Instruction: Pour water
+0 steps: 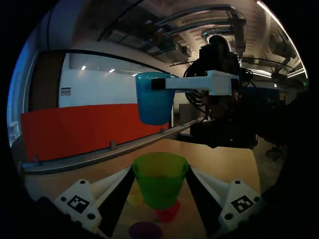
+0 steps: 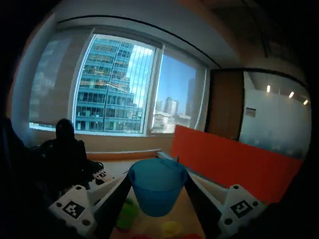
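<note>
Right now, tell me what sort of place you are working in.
Most likely a high-rise office: a wide window looks onto city towers, exposed ducts run along the ceiling, and an orange partition stands behind the wooden table.

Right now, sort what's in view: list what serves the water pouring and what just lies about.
For the job: blue cup in the right gripper; green cup in the left gripper.
Lying about: yellow piece, red piece, purple piece, all on the table.
</note>
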The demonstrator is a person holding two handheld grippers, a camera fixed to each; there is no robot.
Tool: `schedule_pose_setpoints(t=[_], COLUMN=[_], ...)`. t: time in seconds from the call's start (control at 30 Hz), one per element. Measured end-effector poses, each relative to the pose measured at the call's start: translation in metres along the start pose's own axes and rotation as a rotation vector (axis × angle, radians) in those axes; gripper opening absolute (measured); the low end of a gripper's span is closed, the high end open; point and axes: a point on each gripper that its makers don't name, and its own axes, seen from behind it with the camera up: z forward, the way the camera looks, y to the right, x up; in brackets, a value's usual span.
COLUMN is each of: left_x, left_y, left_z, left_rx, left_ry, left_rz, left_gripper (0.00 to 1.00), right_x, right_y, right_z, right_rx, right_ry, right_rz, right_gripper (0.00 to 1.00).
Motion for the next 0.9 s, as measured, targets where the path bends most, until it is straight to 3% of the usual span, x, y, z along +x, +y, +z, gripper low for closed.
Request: schedule_pose_setpoints(t=[0.17,0.57,0.9], left_x=[0.0,0.003,0.002], left_y=[-0.001,0.0,0.008], left_z=[-0.001,-0.006,-0.015], left_rx=[0.002,0.011,0.017], left_ry=[-0.001,0.0,-0.012], left_rz=[0.0,-0.002,0.007], left_gripper=[0.87,0.87,0.87], right_x=[0.002,-0.012,-0.036], right_y=[0.004,0.011,0.03], right_z=[-0.003,-0.021,-0.055], right_rx=[-0.006,-0.059,-0.136], right_ry=[0.011,-0.009,-0.033], right_rz=[0.051,0.024,0.021], right_gripper=[0.91,0.91,0.91])
